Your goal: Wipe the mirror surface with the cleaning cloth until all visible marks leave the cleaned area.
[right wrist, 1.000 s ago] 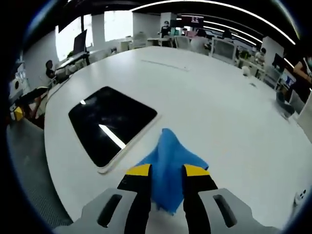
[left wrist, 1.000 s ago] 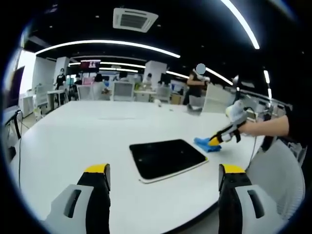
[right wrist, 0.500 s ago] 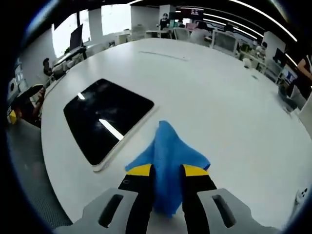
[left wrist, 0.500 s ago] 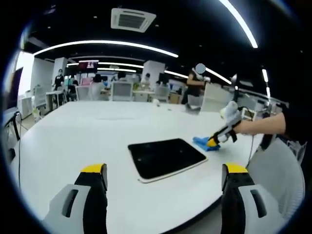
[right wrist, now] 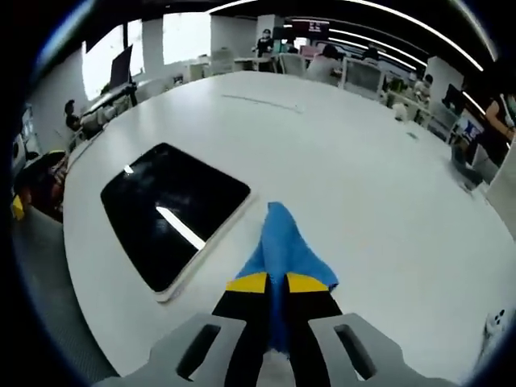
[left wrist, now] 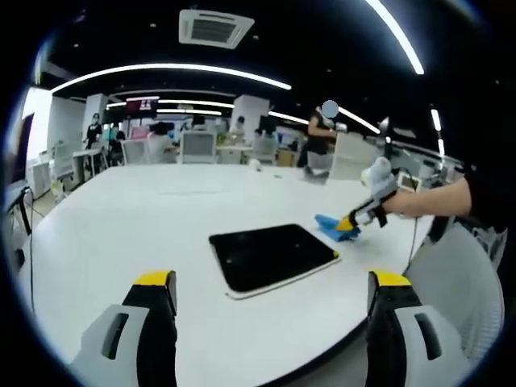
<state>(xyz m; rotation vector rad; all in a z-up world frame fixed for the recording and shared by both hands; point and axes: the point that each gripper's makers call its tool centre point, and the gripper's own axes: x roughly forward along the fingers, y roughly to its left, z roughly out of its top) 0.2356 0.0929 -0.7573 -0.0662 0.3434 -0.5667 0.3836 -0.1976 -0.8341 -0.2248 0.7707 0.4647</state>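
Open-plan office, strip lights overhead, and a big round white desk (right wrist: pixel 363 177) carried the whole show. Right claw (right wrist: pixel 268 284) was pinched tight on the blue cleaning cloth (right wrist: pixel 284 246), jaws pressed nearly together with the fabric bunched between them and fanning out ahead of the tips onto the desk. Just ahead and off to the left of that claw lay the mirror (right wrist: pixel 169 210), a dark rounded rectangle with a pale rim, flat on the desk, a bright streak of ceiling light reflected across it. The cloth sat just beside the mirror's near edge, not yet on the glass by the look of it.

From the left gripper view, the left claw (left wrist: pixel 274 282) was spread wide and held nothing, hovering near the desk edge with the mirror (left wrist: pixel 270 255) well ahead of it and the right claw (left wrist: pixel 355 219) beyond, at the mirror's far right corner, cloth (left wrist: pixel 332 226) under its tips.

To do this step well, I'd judge the cloth should be carried onto the glass flat, pressed down evenly, and drawn in overlapping passes across the whole surface, with the free claw ready to steady the mirror if it slid.

Hard to call: the marks themselves. The glass read as dark with reflections, and any smudges were too faint to pick out. How much cloth trailed under the right claw was hidden too.
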